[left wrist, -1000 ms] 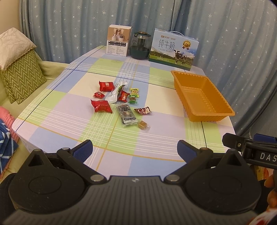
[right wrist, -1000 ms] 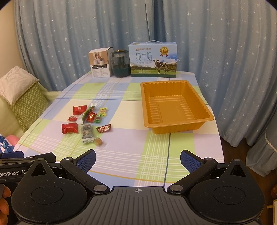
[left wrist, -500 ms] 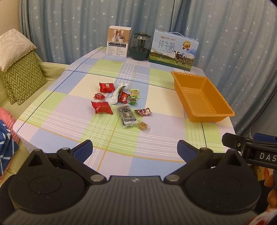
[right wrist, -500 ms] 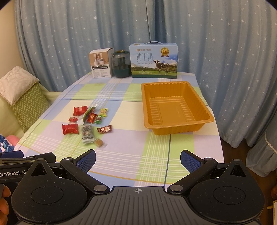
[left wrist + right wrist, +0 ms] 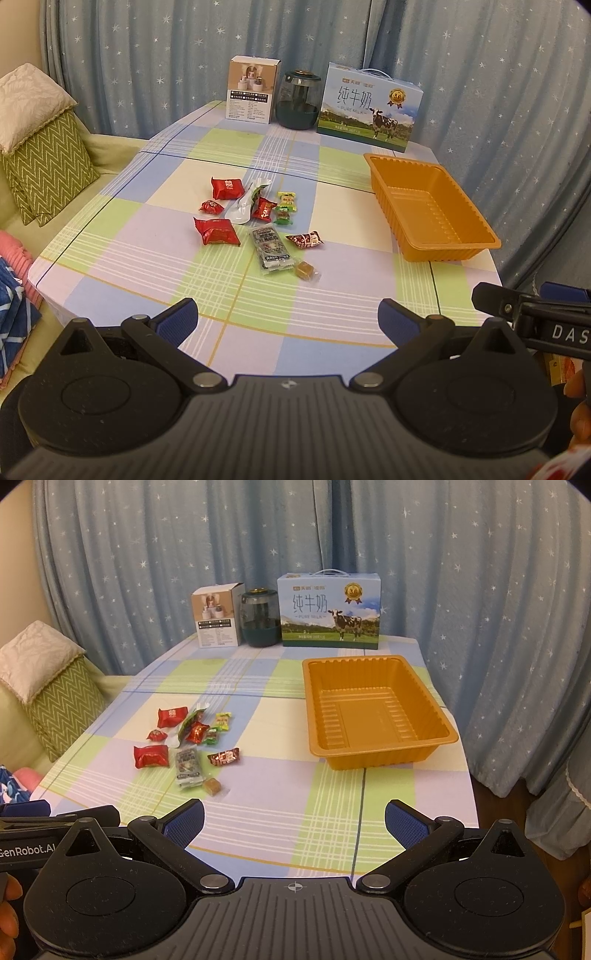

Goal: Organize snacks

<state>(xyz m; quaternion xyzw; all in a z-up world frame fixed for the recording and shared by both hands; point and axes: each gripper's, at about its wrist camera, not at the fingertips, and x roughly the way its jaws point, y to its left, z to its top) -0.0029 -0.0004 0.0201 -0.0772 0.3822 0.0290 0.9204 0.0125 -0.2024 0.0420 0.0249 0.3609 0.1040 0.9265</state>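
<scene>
Scattered in a loose cluster on the checked cloth of the surface [image 5: 332,306], left of centre: small wrapped snacks [image 5: 258,221]. Well apart to the right, an orange tray [image 5: 373,746], empty, thin moulded plastic with ribbed walls and a flat rolled rim. Likely the destination for the sweets.

Among the cluster: a puffy red packet [image 5: 217,231], pillow-shaped and glossy; a flat clear sachet [image 5: 270,250] with dark print; a caramel cube [image 5: 305,270] in clear film, nearest the near edge; a twist-wrapped brown candy [image 5: 305,240]; a green-yellow sweet [image 5: 286,199]. All probably very light, crinkly and slick, so apt to skid or squirt out under a hard pinch. Best taken across the filled middle, not by the thin sealed edges or twisted ends; the flat sachet hardest to lift, lying flush against the cloth.

Left gripper [image 5: 288,319] held back over the near edge, jaws spread wide, nothing between the blue pads. Right gripper [image 5: 294,818] likewise, jaws spread, empty, facing the tray.

At the far edge, upright and clear of the work: a milk carton box [image 5: 330,612], a dark jar [image 5: 259,617], a small white box [image 5: 217,615].
</scene>
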